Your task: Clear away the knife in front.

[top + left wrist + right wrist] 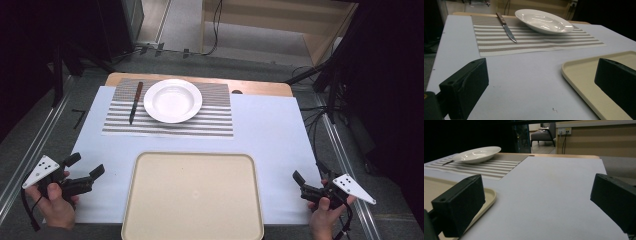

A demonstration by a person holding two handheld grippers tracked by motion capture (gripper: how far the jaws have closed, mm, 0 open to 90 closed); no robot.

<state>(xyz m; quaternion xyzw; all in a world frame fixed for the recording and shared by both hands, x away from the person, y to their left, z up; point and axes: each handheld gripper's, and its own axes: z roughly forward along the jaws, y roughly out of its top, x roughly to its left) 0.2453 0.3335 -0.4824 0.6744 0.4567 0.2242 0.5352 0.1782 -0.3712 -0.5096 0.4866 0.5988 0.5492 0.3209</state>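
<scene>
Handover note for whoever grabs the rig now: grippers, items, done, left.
Left hand-held gripper: open, holding nothing, at the near left of the table, beside the tray.
Right hand-held gripper: open, holding nothing, at the near right.
Plate: on the striped placemat at the far side.
Knife: on the placemat, left of the plate, blade toward the person.
Tray: near centre, nothing on it.
Done: nothing handled so far, by how things lie.
Left: probably moving plate and knife, maybe to the tray; both untouched.
</scene>
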